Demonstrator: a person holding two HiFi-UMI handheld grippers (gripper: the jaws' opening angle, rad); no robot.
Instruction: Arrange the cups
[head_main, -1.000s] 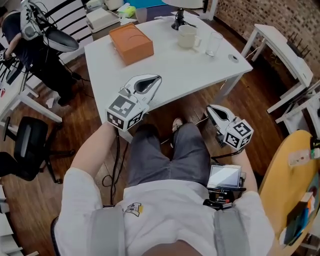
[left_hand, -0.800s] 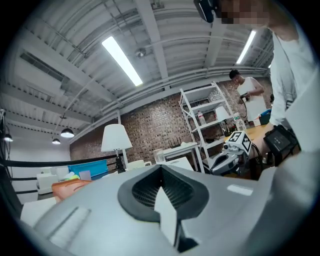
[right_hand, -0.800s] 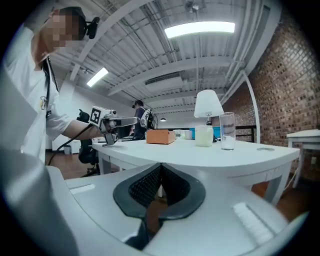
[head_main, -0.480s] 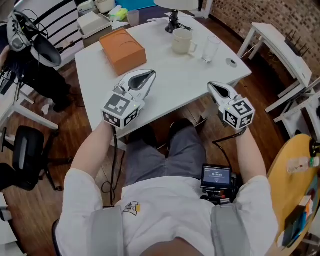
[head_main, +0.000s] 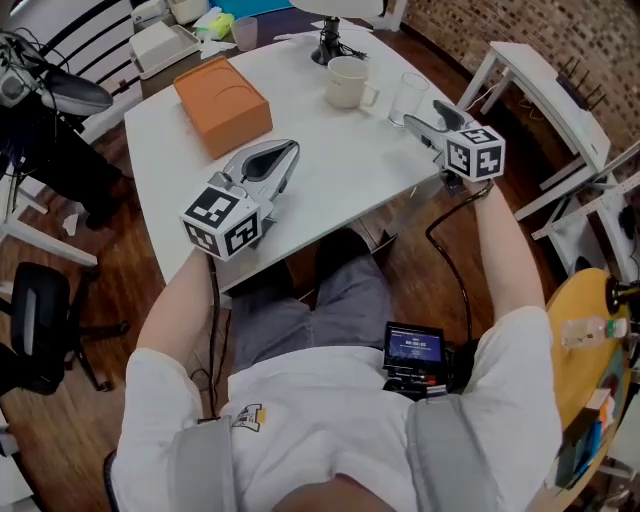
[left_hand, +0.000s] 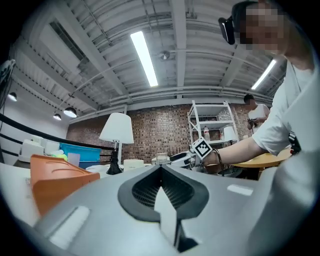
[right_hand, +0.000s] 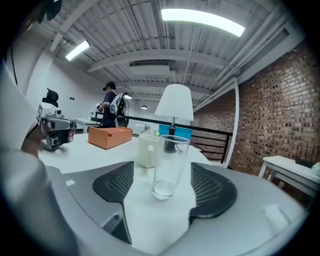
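A clear glass (head_main: 408, 98) (right_hand: 169, 167) stands near the right edge of the white table (head_main: 330, 170), with a white mug (head_main: 346, 82) (right_hand: 146, 150) just behind it. My right gripper (head_main: 422, 127) (right_hand: 165, 185) is at the table's right edge with its jaws opening. The glass stands just ahead, in line with the gap, and the pads are not touching it. Over the table's near left my left gripper (head_main: 283, 157) (left_hand: 161, 167) is shut and empty. A small cup (head_main: 243, 33) stands at the far edge.
An orange box (head_main: 222, 92) (right_hand: 110, 136) lies on the table's left half. A lamp (right_hand: 174, 102) stands behind the mug, its base (head_main: 329, 45) at the far side. A white bench (head_main: 560, 90) stands to the right and a black chair (head_main: 40, 320) to the left.
My right gripper rose from beside the lap to the table's right edge behind the glass, and its jaws opened. My left gripper slid a little further over the table, still shut.
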